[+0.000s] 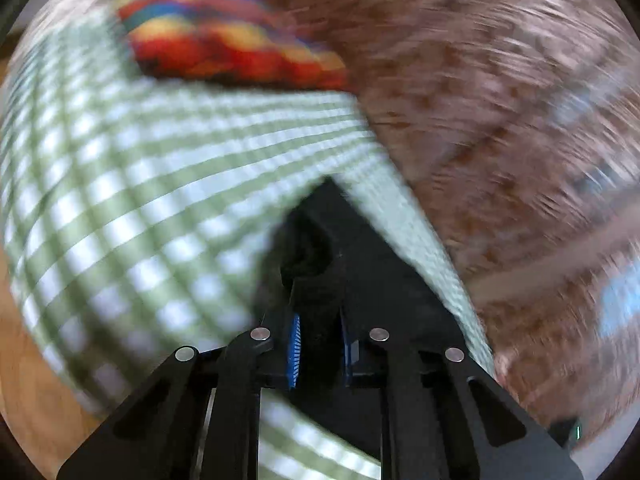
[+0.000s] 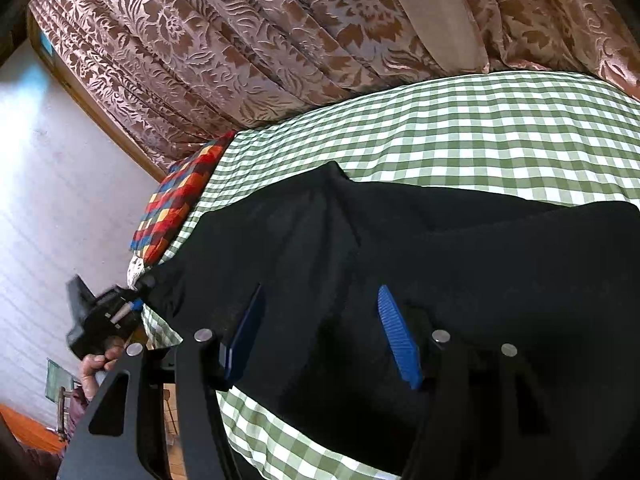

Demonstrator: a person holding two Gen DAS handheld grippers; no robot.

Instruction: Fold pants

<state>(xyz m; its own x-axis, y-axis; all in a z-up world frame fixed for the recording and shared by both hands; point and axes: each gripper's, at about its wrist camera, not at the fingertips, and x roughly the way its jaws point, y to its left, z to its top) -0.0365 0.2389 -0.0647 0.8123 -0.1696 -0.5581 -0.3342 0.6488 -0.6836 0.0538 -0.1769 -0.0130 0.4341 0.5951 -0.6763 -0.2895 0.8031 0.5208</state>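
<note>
Black pants (image 2: pixel 420 248) lie spread on a green-and-white checked bedspread (image 2: pixel 460 132). In the right wrist view my right gripper (image 2: pixel 320 300) is open, its blue pads hovering over the cloth near its front edge. My left gripper (image 2: pixel 138 302) shows at the left of that view, shut on the pants' left end. In the blurred left wrist view the left gripper (image 1: pixel 320 312) has its blue pads close together with black cloth (image 1: pixel 320 248) pinched between them.
A multicoloured checked pillow (image 2: pixel 176 208) (image 1: pixel 224 36) lies at the bed's far left. Brown floral curtains (image 2: pixel 248 40) hang behind the bed. A white wall (image 2: pixel 52 200) and wooden floor (image 1: pixel 36 364) lie to the left.
</note>
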